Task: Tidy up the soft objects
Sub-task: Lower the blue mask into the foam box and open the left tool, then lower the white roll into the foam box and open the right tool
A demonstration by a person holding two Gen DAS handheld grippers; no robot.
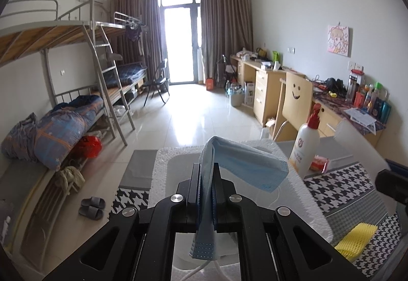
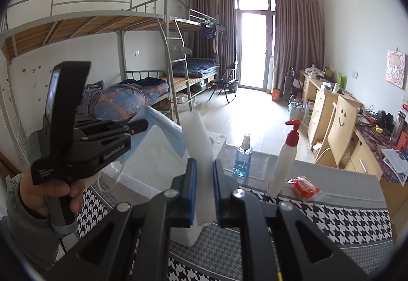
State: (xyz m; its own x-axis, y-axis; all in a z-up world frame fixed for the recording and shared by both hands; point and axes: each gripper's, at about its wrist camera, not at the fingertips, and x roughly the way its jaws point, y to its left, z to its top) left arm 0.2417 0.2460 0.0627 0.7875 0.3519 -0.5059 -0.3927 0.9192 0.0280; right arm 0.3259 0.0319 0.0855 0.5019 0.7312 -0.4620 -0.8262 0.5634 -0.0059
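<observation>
My left gripper is shut on a blue face mask and holds it over an open white foam box. The mask drapes to the right, and its ear loop hangs down. In the right wrist view the left gripper shows at the left, above the foam box, with the mask in it. My right gripper is shut on the upright white foam lid of the box. A yellow foam net sleeve lies on the table at the lower right.
The table has a houndstooth cloth. A white pump bottle, a blue spray bottle and a red packet stand right of the box. Bunk beds stand at the left, desks and a chair at the right.
</observation>
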